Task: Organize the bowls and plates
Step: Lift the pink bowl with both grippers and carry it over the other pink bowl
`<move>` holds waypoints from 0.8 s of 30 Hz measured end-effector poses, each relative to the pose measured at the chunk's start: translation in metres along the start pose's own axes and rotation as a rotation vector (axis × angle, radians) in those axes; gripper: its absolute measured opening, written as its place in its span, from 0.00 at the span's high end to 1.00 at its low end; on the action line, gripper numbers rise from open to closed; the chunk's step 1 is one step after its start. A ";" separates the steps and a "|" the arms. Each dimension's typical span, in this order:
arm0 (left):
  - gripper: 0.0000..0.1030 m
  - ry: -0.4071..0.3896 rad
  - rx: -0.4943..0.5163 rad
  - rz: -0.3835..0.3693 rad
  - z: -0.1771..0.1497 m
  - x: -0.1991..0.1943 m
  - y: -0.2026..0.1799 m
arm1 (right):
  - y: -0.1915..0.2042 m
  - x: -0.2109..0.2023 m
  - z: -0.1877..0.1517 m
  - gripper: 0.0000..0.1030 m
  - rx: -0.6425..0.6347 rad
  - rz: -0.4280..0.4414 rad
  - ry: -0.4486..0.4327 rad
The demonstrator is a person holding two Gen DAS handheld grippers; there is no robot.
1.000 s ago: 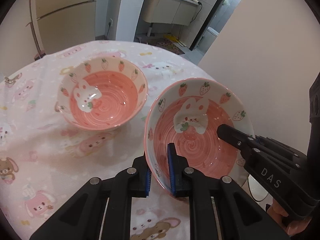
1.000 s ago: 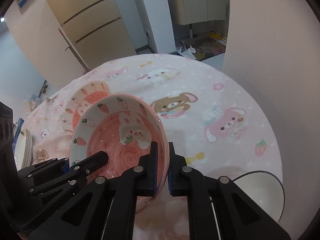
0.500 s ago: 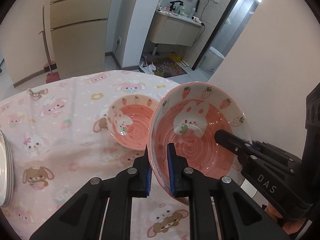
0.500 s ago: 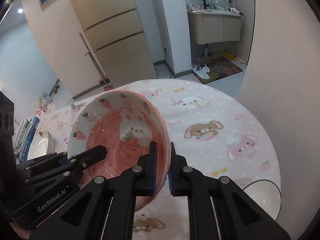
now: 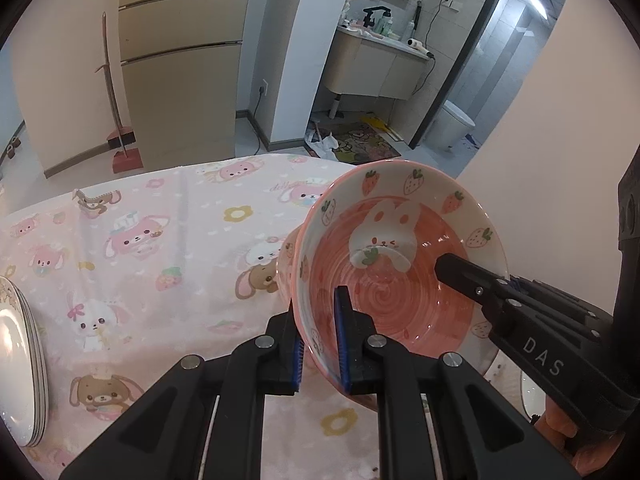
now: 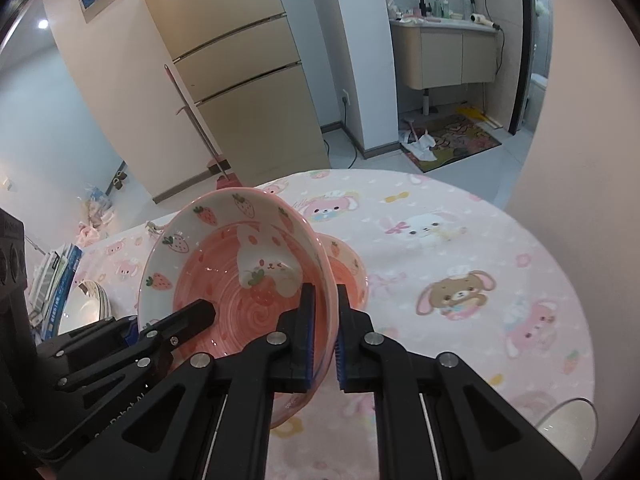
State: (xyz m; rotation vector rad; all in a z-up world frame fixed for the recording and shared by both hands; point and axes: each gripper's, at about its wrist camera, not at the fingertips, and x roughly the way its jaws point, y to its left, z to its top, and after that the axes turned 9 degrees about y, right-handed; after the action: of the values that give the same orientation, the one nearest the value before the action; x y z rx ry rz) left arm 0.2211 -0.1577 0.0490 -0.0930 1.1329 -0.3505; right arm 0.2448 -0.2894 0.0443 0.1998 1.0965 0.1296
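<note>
1. At centre frame, the left gripper (image 5: 320,336) and right gripper (image 6: 322,334) each pinch opposite rims of one pink bowl (image 5: 400,272), held tilted over the tablecloth (image 5: 160,260).
2. "DAS" is printed on the right gripper, seen at lower right of the left view.
3. Plates (image 5: 20,372) are stacked at the left edge.

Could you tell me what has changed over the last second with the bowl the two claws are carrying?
The held pink bowl has been lifted higher and carried over the second pink bowl, which now shows only as a sliver behind it; a plate stack has come into view at left. Unchanged: the left claw and right claw stay clamped on opposite rims, and the bowl remains tilted.
</note>
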 end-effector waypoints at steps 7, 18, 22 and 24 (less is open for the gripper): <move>0.86 0.014 0.012 0.024 0.003 0.028 0.009 | 0.001 0.025 0.004 0.93 0.006 -0.023 0.021; 0.86 -0.012 0.049 0.059 0.012 0.053 0.005 | -0.012 0.045 0.011 0.92 0.027 -0.045 0.040; 0.86 -0.018 0.060 0.080 0.013 0.059 0.004 | -0.013 0.050 0.012 0.92 0.030 -0.054 0.046; 0.86 -0.015 0.062 0.079 0.013 0.063 0.004 | -0.013 0.052 0.012 0.92 0.030 -0.062 0.045</move>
State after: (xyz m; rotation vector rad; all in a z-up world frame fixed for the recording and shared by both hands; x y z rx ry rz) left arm 0.2571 -0.1751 -0.0013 0.0038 1.1069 -0.3135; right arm 0.2788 -0.2928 0.0009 0.1900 1.1487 0.0624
